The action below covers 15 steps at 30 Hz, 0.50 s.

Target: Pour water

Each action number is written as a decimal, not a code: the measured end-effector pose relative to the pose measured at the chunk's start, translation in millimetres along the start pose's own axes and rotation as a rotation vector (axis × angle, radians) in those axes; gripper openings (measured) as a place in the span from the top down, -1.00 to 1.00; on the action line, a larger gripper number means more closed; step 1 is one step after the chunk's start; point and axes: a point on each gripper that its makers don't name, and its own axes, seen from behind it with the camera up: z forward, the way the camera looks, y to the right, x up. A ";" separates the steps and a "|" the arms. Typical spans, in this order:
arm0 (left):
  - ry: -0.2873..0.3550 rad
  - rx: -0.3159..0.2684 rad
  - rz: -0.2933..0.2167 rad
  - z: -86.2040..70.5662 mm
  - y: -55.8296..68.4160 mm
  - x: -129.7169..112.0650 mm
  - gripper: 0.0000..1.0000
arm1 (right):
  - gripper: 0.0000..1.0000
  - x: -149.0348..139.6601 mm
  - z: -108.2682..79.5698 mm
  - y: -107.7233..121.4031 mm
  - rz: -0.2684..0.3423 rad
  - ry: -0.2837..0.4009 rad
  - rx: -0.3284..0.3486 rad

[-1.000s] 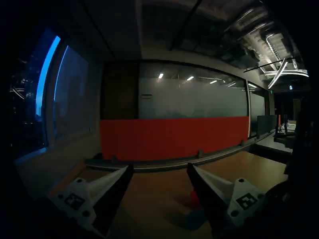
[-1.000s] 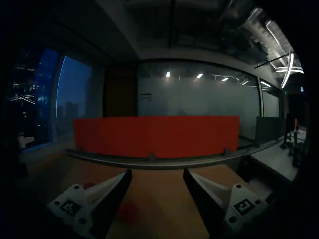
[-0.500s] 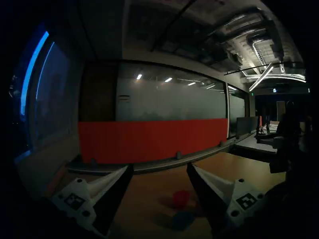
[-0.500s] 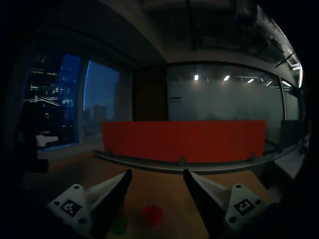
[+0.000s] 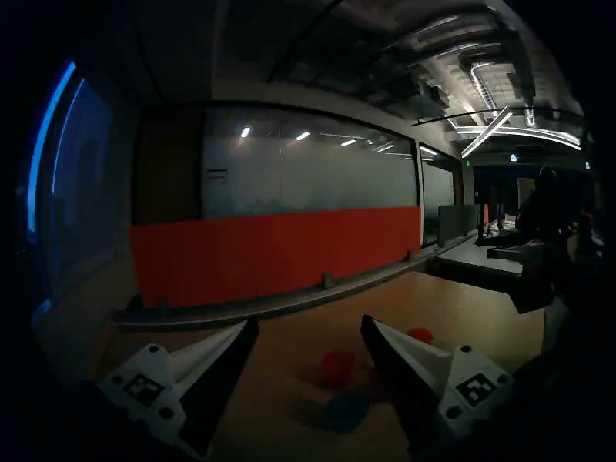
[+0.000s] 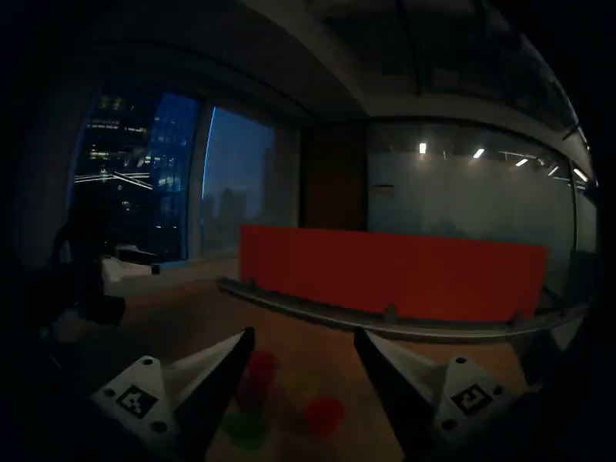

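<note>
The room is dim. In the left gripper view my left gripper (image 5: 308, 322) is open and holds nothing; past its fingers a red cup (image 5: 339, 366), a blue cup (image 5: 346, 410) and a small red object (image 5: 420, 335) sit on the wooden table (image 5: 477, 323). In the right gripper view my right gripper (image 6: 302, 332) is open too, above a tall red cup (image 6: 260, 371), a green cup (image 6: 246, 428), a low red cup (image 6: 325, 414) and a faint yellow cup (image 6: 304, 381). Whether any cup holds water is too dark to tell.
A red partition (image 5: 269, 250) on a metal rail runs along the table's far edge, with frosted glass behind. The right gripper (image 5: 531, 266) and a person show at the far right, the left gripper (image 6: 123, 269) at the far left. Dark windows (image 6: 177, 185) stand to the left.
The left gripper view has swung right and the right gripper view left. The cups have come in between both pairs of fingers. Both grippers stayed open.
</note>
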 end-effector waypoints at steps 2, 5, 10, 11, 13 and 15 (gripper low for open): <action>-0.015 -0.013 0.002 1.3 2.0 -5.8 -0.98 | -0.99 -4.4 1.3 -4.6 -0.012 -0.021 0.016; -0.037 -0.032 0.006 3.6 3.8 -13.3 -0.98 | -0.99 -11.4 2.3 -10.8 -0.032 -0.050 0.038; -0.064 -0.052 0.023 8.0 4.9 -23.9 -0.98 | -0.99 -20.7 3.2 -17.2 -0.067 -0.087 0.062; -0.069 -0.056 0.028 8.9 5.0 -26.2 -0.98 | -0.99 -22.1 3.4 -18.4 -0.074 -0.093 0.067; -0.084 -0.063 0.037 10.8 5.8 -32.8 -0.98 | -0.99 -26.2 4.0 -21.6 -0.081 -0.103 0.079; -0.101 -0.071 0.046 12.5 7.0 -40.6 -0.98 | -0.99 -31.7 4.7 -25.0 -0.083 -0.114 0.091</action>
